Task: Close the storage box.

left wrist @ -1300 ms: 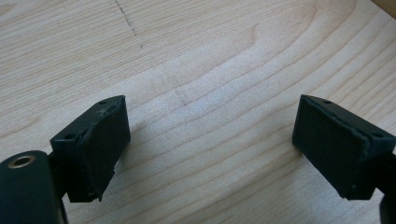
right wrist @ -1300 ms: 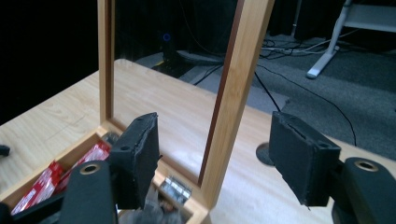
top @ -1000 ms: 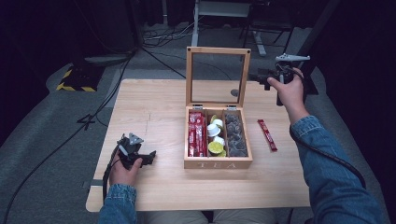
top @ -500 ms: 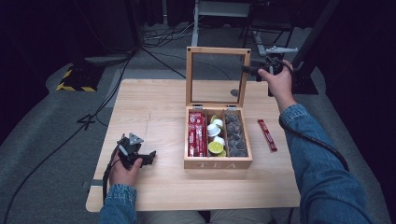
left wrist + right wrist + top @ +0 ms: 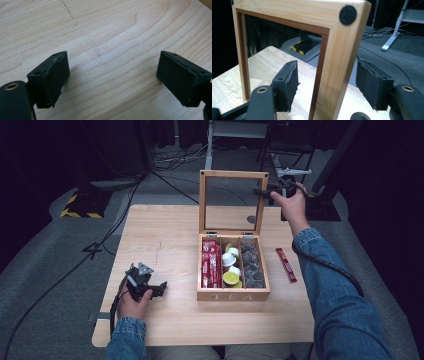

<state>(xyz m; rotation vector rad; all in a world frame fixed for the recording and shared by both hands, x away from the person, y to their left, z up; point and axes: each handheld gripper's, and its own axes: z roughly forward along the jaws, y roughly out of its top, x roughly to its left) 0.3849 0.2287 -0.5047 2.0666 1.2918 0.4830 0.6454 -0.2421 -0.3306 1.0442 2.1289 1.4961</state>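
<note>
The lid (image 5: 337, 62) of the tea box (image 5: 233, 294) is straddled, untouched, by the spread right gripper (image 5: 327, 85); the left gripper (image 5: 112, 75) is held spread over the table (image 5: 105, 32).

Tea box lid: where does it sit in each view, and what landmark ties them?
High view: the lid stands upright at top centre, the right gripper at its right edge.
Left gripper view: not in it.
Right gripper view: its frame fills the centre, between the fingers.
Shared landmark: the wooden table.
</note>
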